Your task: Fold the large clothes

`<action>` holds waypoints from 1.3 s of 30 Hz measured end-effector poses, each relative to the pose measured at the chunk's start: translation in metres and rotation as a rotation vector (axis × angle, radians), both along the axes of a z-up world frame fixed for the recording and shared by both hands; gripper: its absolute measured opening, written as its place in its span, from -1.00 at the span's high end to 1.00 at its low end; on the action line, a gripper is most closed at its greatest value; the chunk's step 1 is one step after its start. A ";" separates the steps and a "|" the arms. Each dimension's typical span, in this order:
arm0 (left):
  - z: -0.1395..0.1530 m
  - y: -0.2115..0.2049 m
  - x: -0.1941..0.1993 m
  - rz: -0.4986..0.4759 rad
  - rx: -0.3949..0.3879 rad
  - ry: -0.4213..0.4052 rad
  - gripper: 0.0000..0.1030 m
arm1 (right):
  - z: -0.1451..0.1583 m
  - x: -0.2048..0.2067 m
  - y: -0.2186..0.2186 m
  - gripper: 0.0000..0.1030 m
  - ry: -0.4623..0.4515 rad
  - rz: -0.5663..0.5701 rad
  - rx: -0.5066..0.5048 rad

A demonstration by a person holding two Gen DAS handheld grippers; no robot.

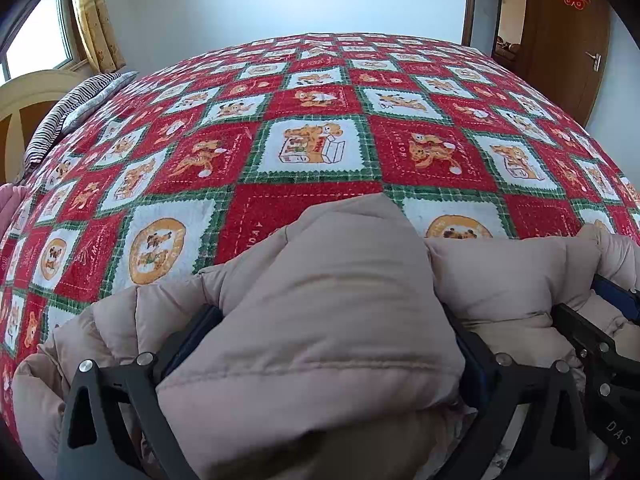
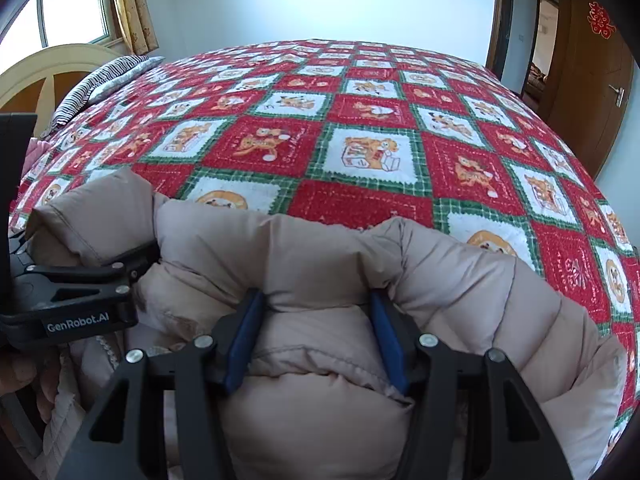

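beige puffer jacket (image 1: pixel 320 280) bunched at near edge of bed, on red, white and green checked blanket (image 1: pixel 312 148) printed with cartoon dogs. left gripper (image 1: pixel 332 320) clamped on thick padded fold, blue pads pressing both sides. right gripper (image 2: pixel 316 320) likewise clenched on quilted roll of same jacket, just beside the left. striped pillow (image 1: pixel 68 116) far left by cream headboard (image 2: pixel 48 68). wooden door (image 1: pixel 568 40) ajar at far right.
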State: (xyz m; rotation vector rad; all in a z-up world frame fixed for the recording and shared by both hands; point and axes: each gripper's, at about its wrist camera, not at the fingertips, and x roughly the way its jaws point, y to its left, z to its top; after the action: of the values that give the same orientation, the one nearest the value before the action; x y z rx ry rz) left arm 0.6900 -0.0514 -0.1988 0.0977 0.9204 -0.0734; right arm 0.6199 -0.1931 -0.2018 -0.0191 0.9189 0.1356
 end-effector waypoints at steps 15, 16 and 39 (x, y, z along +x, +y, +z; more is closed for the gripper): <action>0.000 0.000 0.000 0.000 0.001 -0.006 -0.99 | -0.001 0.001 0.001 -0.13 0.005 -0.003 -0.015; 0.000 0.000 -0.001 0.000 0.001 -0.006 -0.99 | -0.002 0.001 0.001 -0.13 0.005 -0.003 -0.016; -0.003 -0.001 0.002 0.001 0.010 -0.008 -0.99 | -0.003 0.003 0.005 -0.15 0.009 -0.006 -0.042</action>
State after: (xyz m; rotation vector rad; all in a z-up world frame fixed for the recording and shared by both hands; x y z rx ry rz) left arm 0.6921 -0.0521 -0.2015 0.1067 0.9129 -0.0672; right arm 0.6233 -0.1880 -0.2049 -0.0543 0.9311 0.1111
